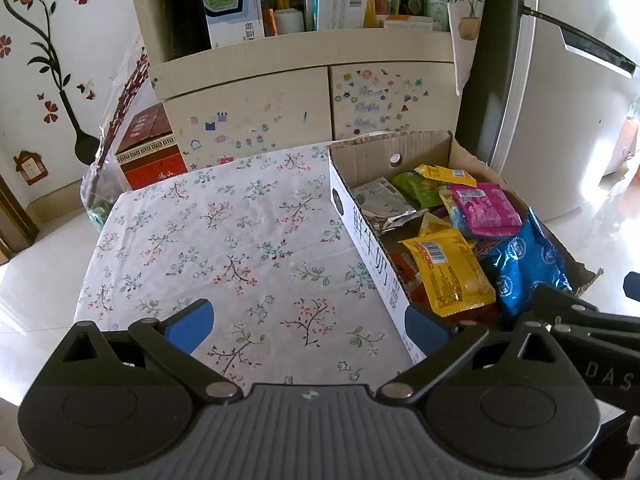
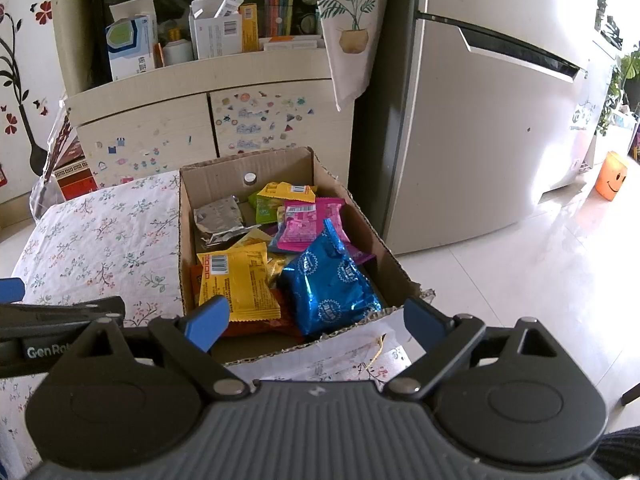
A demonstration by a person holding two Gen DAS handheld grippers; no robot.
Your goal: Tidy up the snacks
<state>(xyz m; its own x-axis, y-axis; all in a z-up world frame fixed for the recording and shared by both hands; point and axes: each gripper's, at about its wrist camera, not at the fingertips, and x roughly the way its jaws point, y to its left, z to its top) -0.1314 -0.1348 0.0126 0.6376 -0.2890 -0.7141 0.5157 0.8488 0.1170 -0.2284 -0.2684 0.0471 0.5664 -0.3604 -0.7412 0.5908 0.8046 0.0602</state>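
A cardboard box (image 1: 362, 236) (image 2: 185, 216) stands on the right part of a table with a floral cloth (image 1: 224, 240) (image 2: 96, 240). It holds several snack packets: a blue one (image 1: 528, 264) (image 2: 330, 284), a yellow one (image 1: 452, 272) (image 2: 236, 280), a pink one (image 1: 484, 210) (image 2: 310, 222), a green one (image 2: 266, 204) and a silver one (image 1: 386, 202) (image 2: 218, 220). My left gripper (image 1: 310, 324) is open and empty above the cloth beside the box. My right gripper (image 2: 316, 320) is open and empty over the box's near edge.
A cabinet (image 1: 280, 96) with stickers and shelves of boxes stands behind the table. A fridge (image 2: 480, 120) stands at the right. A red box (image 1: 148, 148) and a bagged bundle (image 1: 100, 196) sit on the floor at the left. An orange bin (image 2: 610, 178) is far right.
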